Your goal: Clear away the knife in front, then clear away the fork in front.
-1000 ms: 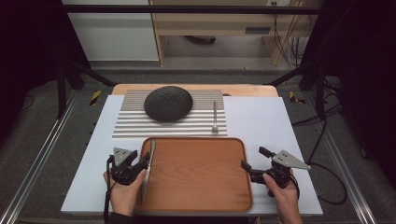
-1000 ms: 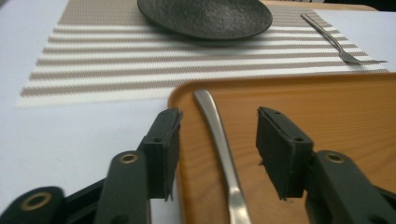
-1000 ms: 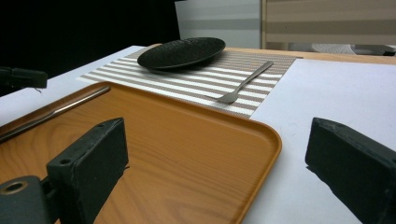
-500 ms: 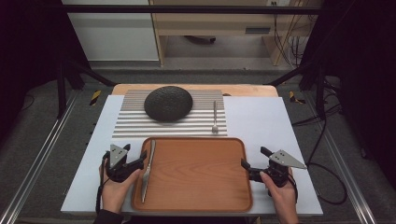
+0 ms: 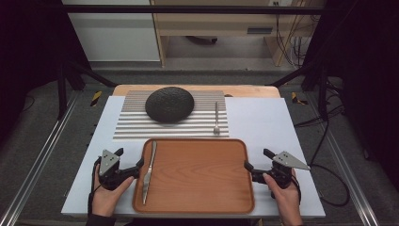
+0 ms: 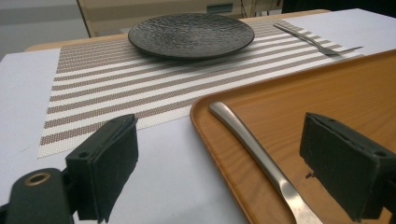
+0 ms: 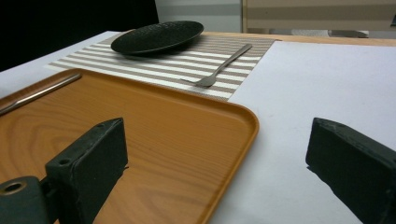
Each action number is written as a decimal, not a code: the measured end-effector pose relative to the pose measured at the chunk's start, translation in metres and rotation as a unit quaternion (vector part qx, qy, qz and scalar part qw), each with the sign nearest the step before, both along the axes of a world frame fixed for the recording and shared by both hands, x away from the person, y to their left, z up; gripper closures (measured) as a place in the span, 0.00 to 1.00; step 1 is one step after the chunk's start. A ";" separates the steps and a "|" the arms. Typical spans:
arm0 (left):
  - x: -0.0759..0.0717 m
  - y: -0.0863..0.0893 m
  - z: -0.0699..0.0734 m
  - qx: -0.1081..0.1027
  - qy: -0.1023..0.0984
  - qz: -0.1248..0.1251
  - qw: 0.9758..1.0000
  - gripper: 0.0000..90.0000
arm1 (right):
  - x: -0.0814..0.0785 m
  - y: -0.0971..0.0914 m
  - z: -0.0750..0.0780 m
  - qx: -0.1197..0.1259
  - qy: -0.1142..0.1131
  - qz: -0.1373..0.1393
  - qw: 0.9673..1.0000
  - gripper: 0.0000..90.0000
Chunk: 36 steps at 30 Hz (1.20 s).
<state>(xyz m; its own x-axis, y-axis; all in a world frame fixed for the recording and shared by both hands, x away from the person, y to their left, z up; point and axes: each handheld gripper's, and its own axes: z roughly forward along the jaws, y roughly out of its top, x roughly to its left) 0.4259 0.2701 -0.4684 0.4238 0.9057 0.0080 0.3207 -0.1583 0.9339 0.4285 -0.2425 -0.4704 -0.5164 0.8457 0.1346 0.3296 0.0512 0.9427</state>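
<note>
A white table top [image 5: 263, 122] is seen from the high view, set on a wooden surface whose far edge shows beyond it. A wooden tray [image 5: 197, 174] with rounded corners and a raised rim is laid at the near middle of the table, its long side running left to right. Beyond the tray, a striped placemat [image 5: 131, 127] — brown and cream bands — is spread flat, its near edge just beside the tray's far rim. A dark textured plate [image 5: 169, 104] is set on the far half of the placemat, left of centre. A fork [image 5: 216, 117] is laid on the right part of the placemat, well apart from the plate, its tines toward the tray. A knife [image 5: 147, 171] is laid inside the tray along its left rim, its handle pointing toward the placemat; in the left gripper view its handle [image 6: 252, 144] is seen running between the two jaws' line of sight, touched by neither. The left gripper [image 5: 131, 165] is held at the tray's left edge, jaws wide apart and clamped on nothing — one jaw is over the white table, the other over the tray. The right gripper [image 5: 256, 165] is held at the tray's right edge, jaws likewise spread and empty, one over the tray and one over the table. Each gripper is held by a hand [image 5: 107, 197] entering from the near edge.
</note>
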 end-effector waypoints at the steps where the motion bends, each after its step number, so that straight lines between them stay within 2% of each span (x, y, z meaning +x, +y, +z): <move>1: -0.002 0.001 0.000 -0.003 -0.002 -0.002 1.000 0.13 | 0.000 -0.001 0.001 0.002 0.000 -0.005 1.000 0.06; 3: -0.004 0.004 0.001 -0.010 -0.011 -0.006 1.000 0.12 | -0.001 -0.004 0.001 0.010 -0.002 -0.013 1.000 0.06; 5: -0.007 0.009 0.005 -0.023 -0.033 0.003 0.999 0.10 | -0.002 -0.006 0.002 0.013 -0.001 -0.022 1.000 0.07; 7: -0.008 0.013 0.008 -0.027 -0.053 0.014 0.998 0.08 | 0.000 -0.006 0.001 0.029 0.010 -0.028 0.999 0.07; 11: -0.010 0.022 0.011 -0.049 -0.070 0.030 0.996 0.08 | 0.001 -0.004 0.000 0.029 0.015 -0.027 0.999 0.07; 22: -0.010 0.032 0.010 -0.071 -0.083 0.043 0.993 0.04 | 0.001 -0.001 0.000 0.013 0.013 -0.028 0.999 0.08; 36: -0.012 0.034 0.011 -0.073 -0.091 0.043 0.992 0.04 | -0.001 0.000 0.002 0.007 0.019 -0.027 0.999 0.08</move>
<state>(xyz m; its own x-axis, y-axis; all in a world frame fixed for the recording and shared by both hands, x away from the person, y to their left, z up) 0.4138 0.3045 -0.4574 0.3492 0.9353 -0.0569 0.1502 0.0041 0.9886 0.4279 -0.2428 -0.4681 -0.4647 0.8700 0.1649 0.3674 0.0200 0.9299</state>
